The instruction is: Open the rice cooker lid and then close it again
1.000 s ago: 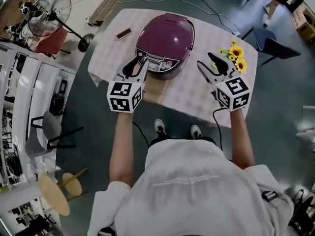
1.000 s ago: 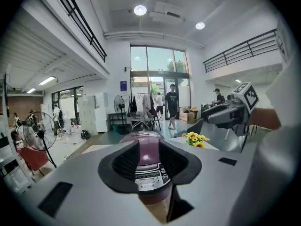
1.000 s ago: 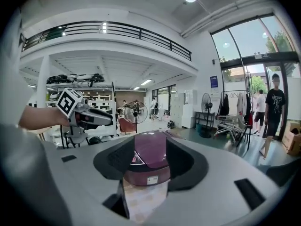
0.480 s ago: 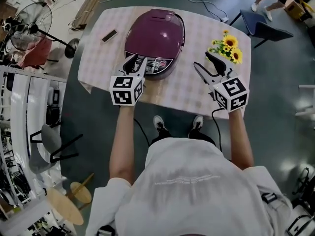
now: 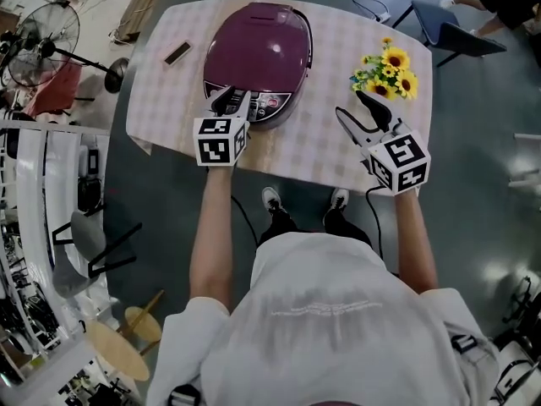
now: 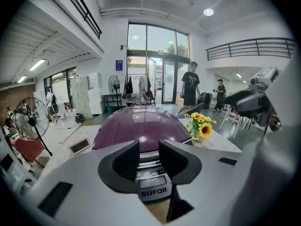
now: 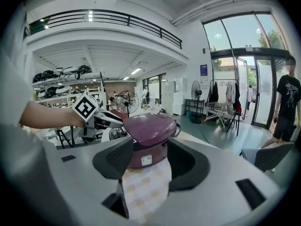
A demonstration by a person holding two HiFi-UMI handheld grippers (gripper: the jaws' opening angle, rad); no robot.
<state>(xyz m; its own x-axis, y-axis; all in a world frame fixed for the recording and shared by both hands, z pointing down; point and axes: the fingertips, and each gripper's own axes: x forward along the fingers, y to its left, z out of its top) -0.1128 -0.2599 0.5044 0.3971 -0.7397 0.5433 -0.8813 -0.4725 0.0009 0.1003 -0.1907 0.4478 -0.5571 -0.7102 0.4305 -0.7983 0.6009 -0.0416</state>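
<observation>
A purple rice cooker [image 5: 258, 45] with its lid down stands on the checked table [image 5: 338, 155]. My left gripper [image 5: 232, 101] is open, and its tips hang just over the cooker's front control panel [image 5: 269, 104]. In the left gripper view that panel [image 6: 151, 179] and the lid [image 6: 141, 128] show through the gap of the left gripper [image 6: 148, 158]. My right gripper [image 5: 358, 113] hovers over the cloth to the right of the cooker. Its jaws have just been opening, and nothing is between them. The right gripper [image 7: 146, 161] faces the cooker's side [image 7: 148, 126].
Yellow sunflowers [image 5: 385, 68] stand at the table's far right corner. A small dark flat object [image 5: 177, 54] lies at the far left. A fan [image 5: 34, 36] stands on the floor to the left, and a chair [image 5: 452, 30] stands beyond the table at the right.
Both grippers have sunk toward the table. The left one has closed in on the cooker's front panel. The right gripper's jaws stand a little wider.
</observation>
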